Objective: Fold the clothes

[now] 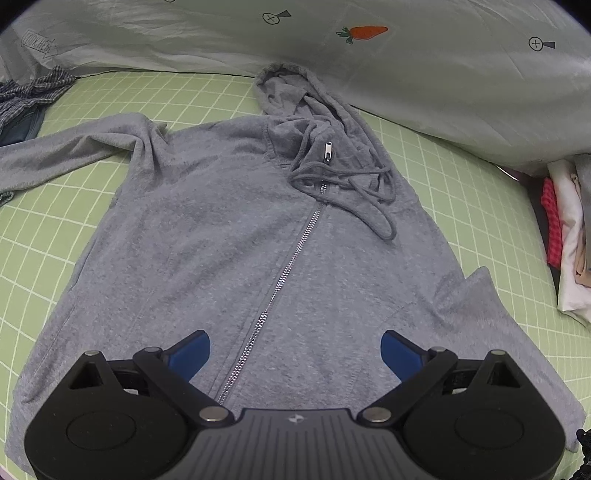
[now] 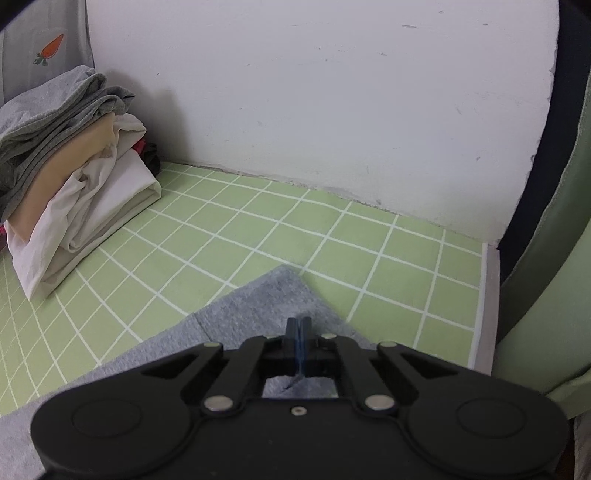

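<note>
The left gripper (image 1: 295, 350) has its jaws spread wide apart, the blue pads (image 1: 192, 352) hovering above the lower front of the grey hoodie (image 1: 207, 229), one on either side of its zipper (image 1: 284, 269); nothing is held between them. The right gripper (image 2: 299, 332) has its jaws pressed together on a fold of the hoodie's grey fabric (image 2: 258, 310), near a corner of the garment that lies pointed on the sheet.

The hoodie lies face up and spread flat on the green grid sheet (image 1: 461, 177). Its hood (image 1: 295, 96) is crumpled at the far end, with the drawstring (image 1: 362, 192) looped loosely over the chest on the right of the zipper. One sleeve (image 1: 74, 147) stretches out from the hoodie to the left. Beyond the hood lies a pale quilt with a carrot print (image 1: 367, 32). To the right of the hoodie stands a stack of folded clothes (image 2: 74, 177), set by the white wall (image 2: 314, 92). To the far left of the hoodie sits a striped dark garment (image 1: 29, 96).
</note>
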Demonstrator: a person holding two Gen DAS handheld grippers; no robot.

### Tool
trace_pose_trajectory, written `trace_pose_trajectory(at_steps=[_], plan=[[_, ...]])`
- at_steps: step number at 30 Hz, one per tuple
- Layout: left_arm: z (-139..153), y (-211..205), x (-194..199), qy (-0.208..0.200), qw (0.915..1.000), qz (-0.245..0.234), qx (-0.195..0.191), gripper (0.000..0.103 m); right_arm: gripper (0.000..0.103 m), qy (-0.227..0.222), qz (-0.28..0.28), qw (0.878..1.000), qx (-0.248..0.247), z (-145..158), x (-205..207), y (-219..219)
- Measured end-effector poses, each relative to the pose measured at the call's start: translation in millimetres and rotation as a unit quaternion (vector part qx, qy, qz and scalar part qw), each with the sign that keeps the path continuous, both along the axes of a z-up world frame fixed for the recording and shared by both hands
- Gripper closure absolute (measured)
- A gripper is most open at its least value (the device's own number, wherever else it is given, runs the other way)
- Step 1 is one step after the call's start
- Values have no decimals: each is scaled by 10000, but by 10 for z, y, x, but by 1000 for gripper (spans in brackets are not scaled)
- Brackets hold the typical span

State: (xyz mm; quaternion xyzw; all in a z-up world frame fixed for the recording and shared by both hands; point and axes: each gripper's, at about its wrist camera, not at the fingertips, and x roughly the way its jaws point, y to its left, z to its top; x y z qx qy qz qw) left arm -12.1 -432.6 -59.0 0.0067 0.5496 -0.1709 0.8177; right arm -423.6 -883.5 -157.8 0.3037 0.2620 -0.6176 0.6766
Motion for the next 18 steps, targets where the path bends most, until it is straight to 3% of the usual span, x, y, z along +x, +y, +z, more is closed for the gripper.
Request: trace_pose_trajectory(at_steps=[4, 5, 8, 10, 14, 18], plan=[[63, 43, -2, -104, 9999, 68, -102, 5, 102, 113, 9, 9999, 95, 21, 38, -40], [81, 58, -9, -132, 9998, 86, -135, 5, 97, 128, 18, 9998, 169, 38, 51, -53], [149, 146, -58, -239, 9992, 157, -266, 5, 58, 86, 89, 9997, 230, 139, 92, -27], [189, 244, -104, -293, 9987, 263, -330, 5, 50, 68, 255, 9996, 117, 235, 145, 61], [212, 501, -227, -319, 9976, 493, -366, 5, 20, 6, 776, 9970, -73, 389, 319, 292], [175, 773, -394, -238, 9974, 627, -261, 5, 14, -133, 1560, 9876, -80, 440, 619, 587]])
